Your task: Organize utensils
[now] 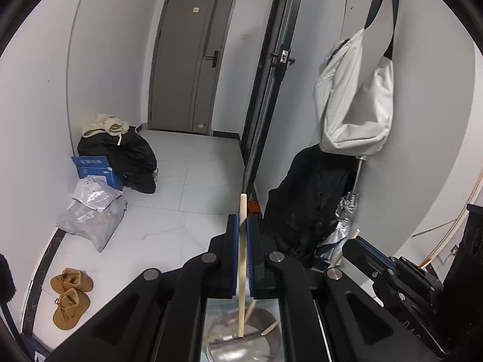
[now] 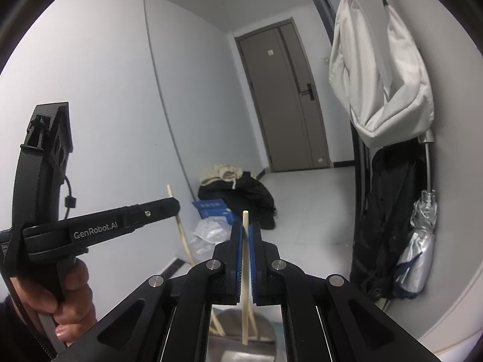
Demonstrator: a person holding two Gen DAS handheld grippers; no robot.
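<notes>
My left gripper [image 1: 242,226] is shut on a pale wooden chopstick [image 1: 241,259] that stands upright between its blue pads. Its lower end hangs over a round metal container [image 1: 238,328] seen through the gap below. My right gripper [image 2: 246,229] is shut on a second upright chopstick [image 2: 245,274], over the same kind of grey container [image 2: 241,322]. The right gripper [image 1: 374,256] shows at the right of the left wrist view with its chopstick [image 1: 347,247]. The left gripper [image 2: 99,226] and its chopstick [image 2: 181,226] show at the left of the right wrist view.
A hallway with a grey door [image 1: 193,60] lies ahead. Dark clothes [image 1: 129,154], a blue box [image 1: 93,169], plastic bags [image 1: 93,211] and brown shoes [image 1: 69,292] lie on the tiled floor at left. A white bag [image 1: 356,96], dark coat and folded umbrella [image 1: 344,220] hang at right.
</notes>
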